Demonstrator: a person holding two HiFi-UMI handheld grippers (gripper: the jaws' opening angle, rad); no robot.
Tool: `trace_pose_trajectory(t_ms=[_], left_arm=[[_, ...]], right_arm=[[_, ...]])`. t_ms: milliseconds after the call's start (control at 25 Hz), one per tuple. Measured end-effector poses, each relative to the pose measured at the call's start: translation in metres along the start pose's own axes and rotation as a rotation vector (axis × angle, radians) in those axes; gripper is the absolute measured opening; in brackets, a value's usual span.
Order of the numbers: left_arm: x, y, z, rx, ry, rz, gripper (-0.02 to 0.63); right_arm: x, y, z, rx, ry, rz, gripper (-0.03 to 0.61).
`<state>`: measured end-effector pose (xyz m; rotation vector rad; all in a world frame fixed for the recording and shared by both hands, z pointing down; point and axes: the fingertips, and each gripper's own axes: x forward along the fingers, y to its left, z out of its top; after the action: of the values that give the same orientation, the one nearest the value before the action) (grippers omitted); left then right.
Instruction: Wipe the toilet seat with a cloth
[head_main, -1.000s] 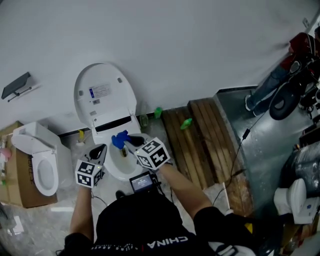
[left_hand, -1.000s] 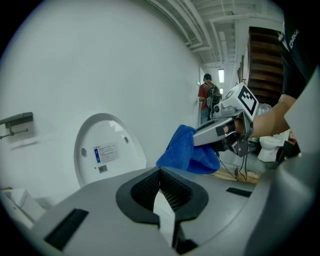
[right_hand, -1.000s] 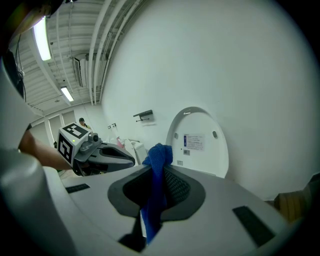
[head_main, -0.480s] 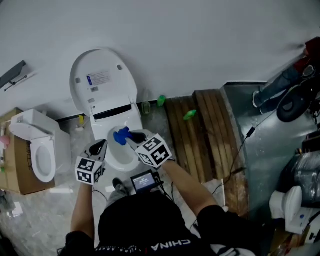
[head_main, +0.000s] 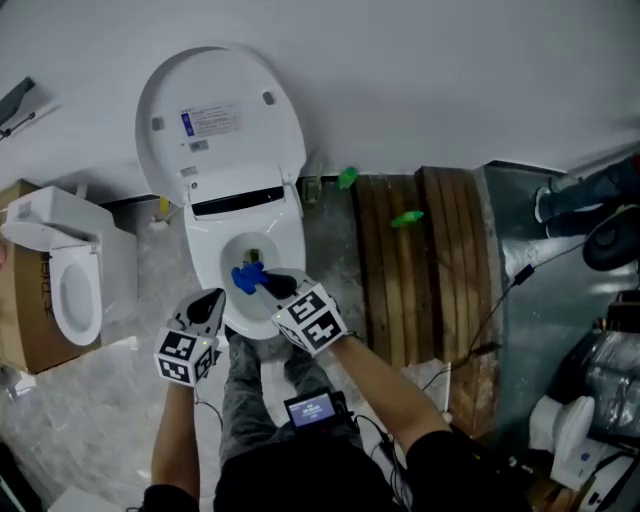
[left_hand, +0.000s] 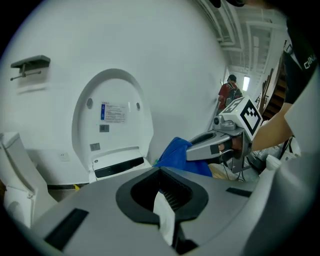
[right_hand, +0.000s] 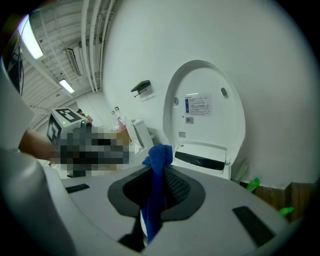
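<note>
A white toilet stands against the wall with its lid (head_main: 220, 115) raised and its seat (head_main: 290, 240) round the bowl. My right gripper (head_main: 262, 284) is shut on a blue cloth (head_main: 246, 277) and hovers over the front of the bowl. The blue cloth (right_hand: 156, 190) hangs bunched between its jaws in the right gripper view. My left gripper (head_main: 210, 305) is shut with nothing in it, at the seat's front left rim. In the left gripper view the blue cloth (left_hand: 180, 155) and the right gripper (left_hand: 212, 142) show to the right of the lid (left_hand: 112, 120).
A second small toilet (head_main: 65, 285) sits on a cardboard box (head_main: 20, 330) at the left. Wooden planks (head_main: 415, 265) lie right of the toilet, with green bottles (head_main: 346, 178) by the wall. A metal sheet (head_main: 540, 290), cables and clutter fill the right side.
Both grippers have come down toward the toilet bowl, the right one still carrying the blue cloth. The head view has shifted, so the toilet now looks larger and nearer.
</note>
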<state>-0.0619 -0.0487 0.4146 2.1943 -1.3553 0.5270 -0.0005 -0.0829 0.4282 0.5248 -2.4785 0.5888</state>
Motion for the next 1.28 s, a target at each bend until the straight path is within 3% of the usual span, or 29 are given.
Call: trace_pose_trajectory(t_ms=[320,640,960,1280], left_arm=[[0.059,0.103,-0.069,0.004,0.029,-0.001,0.012],[0.091,0.177,-0.137,-0.018,0.067,-0.014,0.011],[0.108,0.226,-0.166,-0.043,0.059,-0.038,0.012],[0.117,0.245,-0.186,-0.058,0.055,-0.074,0.012]], right_arm=[[0.121,-0.039,-0.045,0.099,-0.003,-0.048,0.043],[0.252,-0.073,-0.054,0.074,0.005,-0.122,0.043],[0.356,-0.09,-0.048,0.004,0.049,-0.159,0.043],[0.42,-0.082,-0.059,-0.062,0.119,-0.168,0.043]])
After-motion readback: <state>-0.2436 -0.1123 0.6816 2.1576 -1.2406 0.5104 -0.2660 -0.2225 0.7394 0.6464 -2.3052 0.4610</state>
